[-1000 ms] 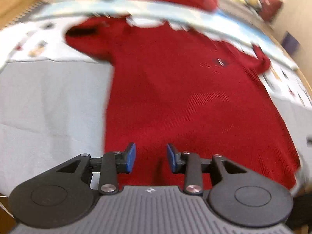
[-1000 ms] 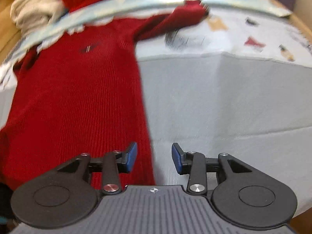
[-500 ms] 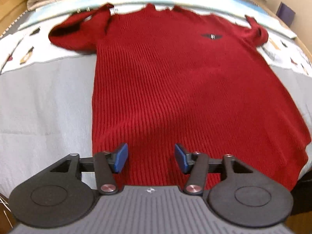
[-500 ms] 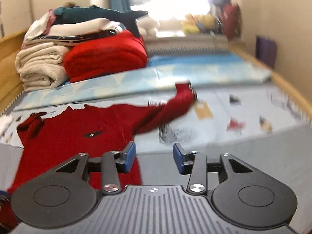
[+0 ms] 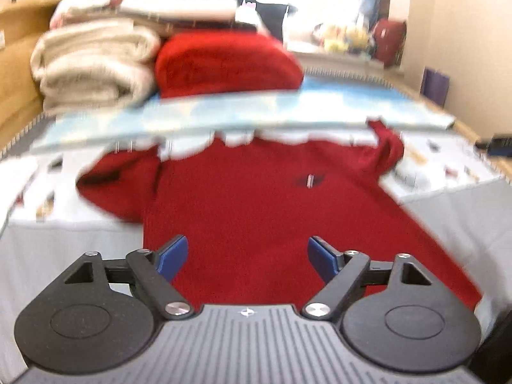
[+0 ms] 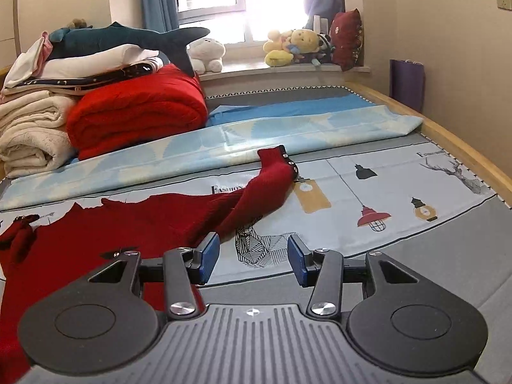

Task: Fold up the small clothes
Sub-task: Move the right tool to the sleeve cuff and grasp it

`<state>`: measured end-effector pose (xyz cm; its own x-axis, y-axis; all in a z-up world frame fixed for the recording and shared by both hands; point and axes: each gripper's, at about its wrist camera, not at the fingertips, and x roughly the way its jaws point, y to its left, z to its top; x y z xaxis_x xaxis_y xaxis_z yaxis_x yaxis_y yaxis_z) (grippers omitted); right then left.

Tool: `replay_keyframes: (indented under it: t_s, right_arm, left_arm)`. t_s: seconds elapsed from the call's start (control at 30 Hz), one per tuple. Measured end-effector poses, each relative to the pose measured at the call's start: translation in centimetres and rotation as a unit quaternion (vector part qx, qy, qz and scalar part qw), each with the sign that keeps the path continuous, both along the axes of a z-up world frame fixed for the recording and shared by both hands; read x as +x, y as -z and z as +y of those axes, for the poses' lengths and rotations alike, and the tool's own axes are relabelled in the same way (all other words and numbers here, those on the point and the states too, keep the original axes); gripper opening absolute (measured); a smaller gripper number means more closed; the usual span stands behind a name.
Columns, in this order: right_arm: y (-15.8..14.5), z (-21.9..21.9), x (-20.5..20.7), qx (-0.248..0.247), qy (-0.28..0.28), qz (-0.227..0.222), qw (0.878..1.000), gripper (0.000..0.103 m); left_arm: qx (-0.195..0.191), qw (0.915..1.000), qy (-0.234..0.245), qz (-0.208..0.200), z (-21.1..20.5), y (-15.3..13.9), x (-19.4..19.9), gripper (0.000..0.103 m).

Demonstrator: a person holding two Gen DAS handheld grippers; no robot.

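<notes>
Left gripper point(image 5: 248, 252) risen, jaws just widened, empty; sweater point(image 5: 272, 217) below.

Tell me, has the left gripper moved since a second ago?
Yes. The left gripper has lifted and tipped up from the red sweater: the folded blankets now show behind it. Its jaws have just been opening, empty.

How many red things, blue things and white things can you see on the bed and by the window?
Red: 3 (red sweater, folded red blanket, red cushion)
Blue: 2 (shark plush, light blue sheet)
White or cream: 2 (cream blankets, white plush)
Total: 7
</notes>
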<state>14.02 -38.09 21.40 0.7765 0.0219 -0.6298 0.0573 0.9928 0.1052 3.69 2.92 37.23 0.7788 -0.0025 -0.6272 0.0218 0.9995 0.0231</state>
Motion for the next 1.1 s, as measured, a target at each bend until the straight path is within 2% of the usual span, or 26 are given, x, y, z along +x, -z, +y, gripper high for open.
replay_keyframes:
  t_s: [0.03,0.07,0.1,0.13,0.17,0.2,0.37,0.43,0.47,0.5,0.53,0.57,0.63,0.67,0.7,0.87,0.97,1.1]
  right_arm:
    - [0.0,0.2,0.3,0.003,-0.001,0.001,1.000,0.049]
    - [0.1,0.4,0.5,0.006,-0.003,0.003,1.000,0.049]
    - [0.1,0.6,0.7,0.009,-0.007,0.007,1.000,0.049]
    - [0.2,0.9,1.0,0.013,-0.012,0.012,1.000,0.049]
    - [0.3,1.2,1.2,0.014,-0.016,0.016,1.000,0.049]
    - [0.3,1.5,1.3,0.013,-0.019,0.017,1.000,0.049]
    - [0.3,2.6,2.3,0.006,-0.013,0.027,1.000,0.049]
    - [0.5,2.7,2.9,0.003,-0.003,0.034,0.999,0.049]
    - [0.6,2.8,3.3,0.000,0.001,0.037,0.999,0.049]
    - [0.8,2.7,3.7,-0.002,0.002,0.038,0.999,0.049]
    - [0.9,2.8,4.2,-0.004,0.003,0.039,0.999,0.049]
    - [1.1,2.7,4.7,-0.004,0.001,0.038,0.999,0.049]
    - [1.6,2.5,6.0,-0.001,-0.002,0.036,0.999,0.042]
    - [1.8,2.4,6.7,0.000,-0.003,0.036,0.999,0.028]
    - [2.1,2.3,7.5,-0.001,-0.001,0.035,0.999,0.022]
    - [4.4,1.9,11.7,0.012,0.024,0.039,0.999,0.021]
    - [5.6,2.2,14.2,0.016,0.024,0.048,0.998,0.024]
    - [7.4,2.4,17.6,0.020,0.045,0.052,0.997,0.051]
  left_arm:
    - [0.001,0.9999,0.001,-0.011,-0.5,-0.8,0.4,0.088]
    - [0.000,0.9998,0.000,-0.021,-0.8,-2.9,1.4,0.088]
    - [-0.006,0.9996,0.001,-0.026,-0.4,-0.3,2.2,0.089]
    - [-0.013,0.9995,0.002,-0.030,-0.4,0.1,3.0,0.089]
    - [-0.019,0.9993,0.007,-0.032,-0.6,-1.5,4.2,0.089]
    - [-0.024,0.9990,0.012,-0.035,-0.5,1.3,5.4,0.089]
    - [-0.012,0.9991,0.010,-0.038,-0.5,6.7,9.7,0.089]
    - [-0.022,0.9993,-0.005,-0.030,0.2,9.9,10.8,0.089]
    - [-0.028,0.9995,-0.010,-0.010,0.1,12.7,12.1,0.089]
    - [-0.025,0.9990,-0.016,0.035,0.3,14.8,13.1,0.084]
    - [-0.015,0.9975,-0.021,0.066,0.0,15.7,14.1,0.080]
    - [-0.006,0.9971,-0.020,0.073,-0.3,16.0,14.6,0.078]
    - [0.013,0.9983,-0.005,0.057,-1.1,15.8,15.2,0.078]
    - [0.022,0.9984,0.003,0.052,-1.5,15.6,15.3,0.074]
    - [0.026,0.9983,0.007,0.052,-1.7,15.7,15.6,0.069]
    - [0.014,0.9966,0.004,0.081,-1.9,16.6,17.4,0.068]
    - [0.018,0.9949,-0.002,0.099,-2.3,18.8,19.8,0.068]
    - [0.022,0.9931,-0.006,0.115,-2.1,19.5,20.9,0.070]
